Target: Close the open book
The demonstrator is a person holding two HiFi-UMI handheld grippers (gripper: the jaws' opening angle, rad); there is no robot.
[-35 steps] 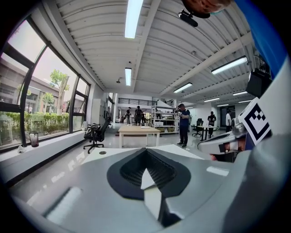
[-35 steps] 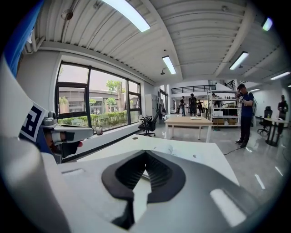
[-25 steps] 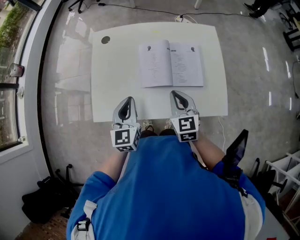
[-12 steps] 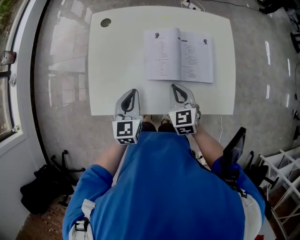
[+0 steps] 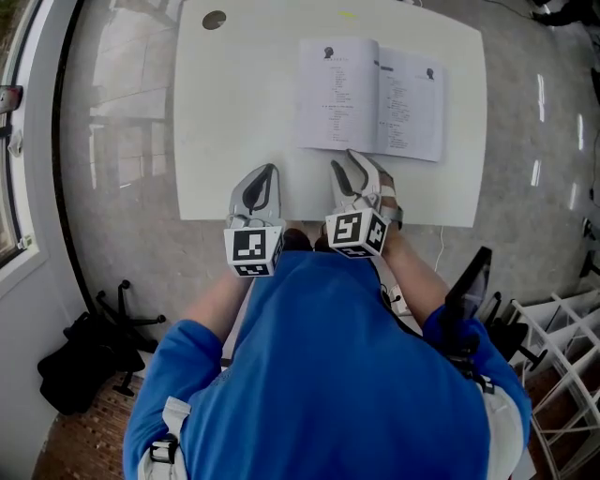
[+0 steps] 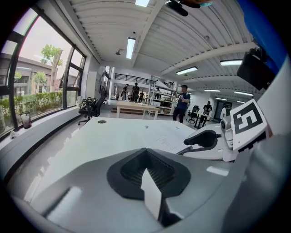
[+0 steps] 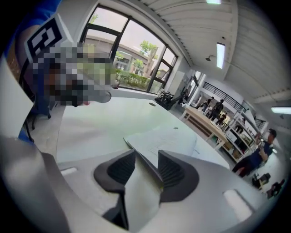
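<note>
An open book [image 5: 370,94] with printed pages lies flat at the far right of the white table [image 5: 234,112]. My right gripper [image 5: 353,161] hangs at the book's near edge. Its jaws have just been opening and now stand apart with nothing between them. In the right gripper view the book [image 7: 159,139] shows through the gap of the right gripper [image 7: 146,157]. My left gripper [image 5: 264,171] is shut and empty over the table's near edge, to the left of the book. The left gripper view shows the left gripper [image 6: 146,152] with its jaws meeting, and the book [image 6: 166,139] ahead to the right.
A round cable hole [image 5: 214,19] sits in the table's far left corner. Glossy grey floor surrounds the table. A black bag [image 5: 80,361] lies at the lower left and a white rack [image 5: 562,328] stands at the right. Several people stand at distant tables [image 6: 134,105].
Both grippers have come forward over the table's near edge toward the book. The right gripper has rolled and its jaws have gone from shut to open.
</note>
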